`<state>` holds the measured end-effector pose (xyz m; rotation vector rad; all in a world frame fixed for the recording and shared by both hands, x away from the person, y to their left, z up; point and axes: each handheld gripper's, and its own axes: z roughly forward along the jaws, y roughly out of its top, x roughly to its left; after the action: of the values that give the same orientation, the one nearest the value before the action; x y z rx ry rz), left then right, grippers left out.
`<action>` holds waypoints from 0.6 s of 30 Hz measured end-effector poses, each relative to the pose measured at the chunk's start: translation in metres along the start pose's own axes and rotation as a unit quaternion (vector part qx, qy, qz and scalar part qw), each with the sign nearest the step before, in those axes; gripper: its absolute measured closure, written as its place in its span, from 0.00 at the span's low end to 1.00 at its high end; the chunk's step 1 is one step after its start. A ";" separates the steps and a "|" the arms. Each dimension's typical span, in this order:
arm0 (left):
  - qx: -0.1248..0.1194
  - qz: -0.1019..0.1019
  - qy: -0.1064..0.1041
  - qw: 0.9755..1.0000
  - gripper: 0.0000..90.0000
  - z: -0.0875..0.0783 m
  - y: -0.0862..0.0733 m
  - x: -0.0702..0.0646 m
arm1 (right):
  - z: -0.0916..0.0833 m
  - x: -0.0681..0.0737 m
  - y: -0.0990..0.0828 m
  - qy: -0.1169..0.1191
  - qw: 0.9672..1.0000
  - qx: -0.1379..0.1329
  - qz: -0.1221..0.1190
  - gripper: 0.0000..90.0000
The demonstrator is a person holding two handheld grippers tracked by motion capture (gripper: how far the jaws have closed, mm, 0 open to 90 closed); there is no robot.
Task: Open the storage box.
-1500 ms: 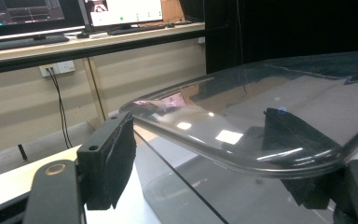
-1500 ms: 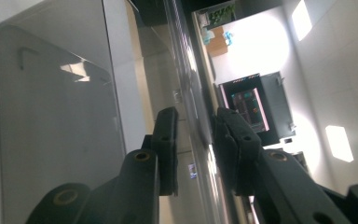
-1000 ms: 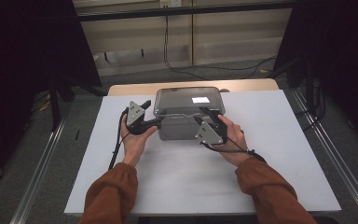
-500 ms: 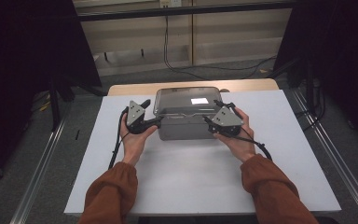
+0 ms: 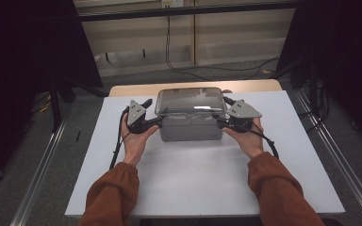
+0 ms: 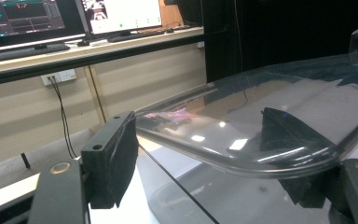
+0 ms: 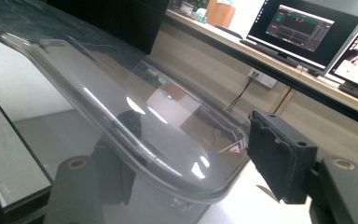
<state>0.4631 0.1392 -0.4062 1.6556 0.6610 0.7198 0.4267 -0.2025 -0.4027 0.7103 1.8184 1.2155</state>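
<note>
A grey box (image 5: 191, 131) with a clear lid (image 5: 191, 100) stands at the back middle of the white table (image 5: 193, 179). My left gripper (image 5: 153, 113) sits at the box's left end. In the left gripper view the lid's rim (image 6: 223, 158) runs between the left gripper's (image 6: 209, 163) jaws; one pad (image 6: 114, 154) stands beside the rim, the other shows through the lid. My right gripper (image 5: 223, 112) is at the box's right end, and its jaws have just been opening. The lid's corner (image 7: 186, 172) lies between the right gripper's (image 7: 196, 172) jaws, and the far pad (image 7: 279, 158) is apart from it.
The box sits near the table's far edge, with a wooden strip (image 5: 264, 86) behind it. Metal rails (image 5: 42, 169) run along both sides of the table. A counter with monitors (image 7: 303, 28) and hanging cables (image 5: 167, 42) lies beyond.
My right gripper has slid from the box's front face out to its right end, and its jaws have spread wider. The left gripper and the box have stayed put.
</note>
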 end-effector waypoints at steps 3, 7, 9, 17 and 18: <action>-0.003 -0.008 -0.001 1.000 0.31 0.000 0.001 0.000 | 0.001 -0.003 -0.001 0.000 1.000 0.001 0.004 0.39; -0.008 -0.012 -0.004 1.000 0.32 0.001 0.002 0.000 | 0.003 -0.007 -0.003 -0.005 1.000 -0.007 0.011 0.38; -0.009 -0.011 -0.005 1.000 0.33 0.001 0.003 0.001 | 0.004 -0.008 -0.003 -0.001 1.000 -0.009 0.014 0.39; -0.005 -0.011 -0.001 1.000 0.31 0.002 0.008 0.001 | 0.005 -0.010 -0.003 0.003 1.000 -0.017 0.018 0.46; -0.005 -0.012 -0.002 1.000 0.30 0.003 0.008 0.002 | 0.006 -0.010 -0.003 0.004 1.000 -0.019 0.018 0.46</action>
<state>0.4667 0.1373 -0.3985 1.6362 0.6734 0.7019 0.4368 -0.2093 -0.4033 0.7211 1.7910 1.2754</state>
